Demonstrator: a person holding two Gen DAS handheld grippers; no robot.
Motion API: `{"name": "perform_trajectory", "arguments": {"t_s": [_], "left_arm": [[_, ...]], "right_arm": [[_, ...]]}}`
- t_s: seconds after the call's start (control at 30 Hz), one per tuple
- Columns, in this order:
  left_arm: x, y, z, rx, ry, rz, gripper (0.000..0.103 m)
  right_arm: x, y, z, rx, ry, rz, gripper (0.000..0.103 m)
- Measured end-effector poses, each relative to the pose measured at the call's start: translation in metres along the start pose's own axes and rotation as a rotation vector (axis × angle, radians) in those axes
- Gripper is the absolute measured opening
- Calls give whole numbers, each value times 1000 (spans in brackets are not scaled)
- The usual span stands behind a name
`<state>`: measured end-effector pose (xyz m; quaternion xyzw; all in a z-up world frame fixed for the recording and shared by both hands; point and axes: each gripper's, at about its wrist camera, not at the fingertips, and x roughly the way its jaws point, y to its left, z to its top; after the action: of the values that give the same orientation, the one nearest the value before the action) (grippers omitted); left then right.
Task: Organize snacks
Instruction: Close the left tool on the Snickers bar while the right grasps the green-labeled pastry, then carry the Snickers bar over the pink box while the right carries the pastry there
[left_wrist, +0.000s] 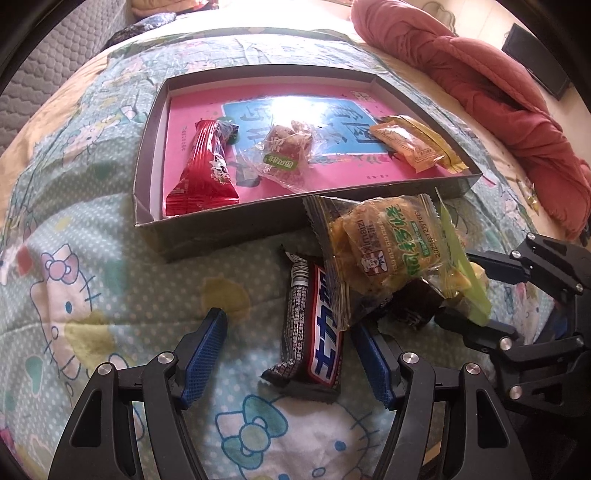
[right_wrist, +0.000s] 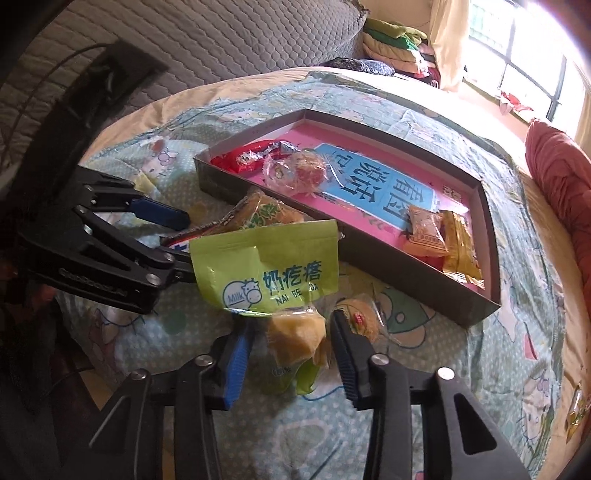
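Cartoon-print bedspread (left_wrist: 92, 295): right gripper (right_wrist: 291, 343) brackets, not yet pinching, light crinkly lime-green milk-snack pouch (right_wrist: 266, 269) at 12 o'clock; left gripper (left_wrist: 291, 354) released around black chocolate bar (left_wrist: 314, 332); grab mid-pouch.

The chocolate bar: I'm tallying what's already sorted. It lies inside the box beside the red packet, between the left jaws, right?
Not inside the box. The chocolate bar lies on the bedspread in front of the box, between the left gripper's open jaws, as the left wrist view shows. The red packet is in the box.
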<state>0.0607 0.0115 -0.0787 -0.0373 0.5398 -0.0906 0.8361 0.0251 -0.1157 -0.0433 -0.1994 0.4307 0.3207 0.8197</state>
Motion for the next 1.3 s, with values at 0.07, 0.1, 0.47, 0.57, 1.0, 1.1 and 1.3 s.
{"name": "perform_trajectory", "arguments": {"t_s": [0.07,0.1,0.47,0.57,1.0,1.1,1.3], "left_arm": [[0,0,0,11,-7,16,64],[1,-1,1,18,-8,25,62],[-7,3,1,0,-20,-12,30],[-13,7,-2,-18,-24,-15,30],[-42,32,-3,-96,-77,33,30],[-48,38,-3,-109,-87,44,30],[-53,47,-3,-145,-102,60,30]], "right_arm": [[-1,-3,0,24,5,25,36],[-1,-5,0,37,6,33,36],[-14,-25,1,206,-22,129,35],[-16,-29,0,227,-33,137,35],[-24,-33,5,237,-75,146,35],[-25,-35,5,244,-79,150,35],[-25,-37,7,254,-90,152,35]]}}
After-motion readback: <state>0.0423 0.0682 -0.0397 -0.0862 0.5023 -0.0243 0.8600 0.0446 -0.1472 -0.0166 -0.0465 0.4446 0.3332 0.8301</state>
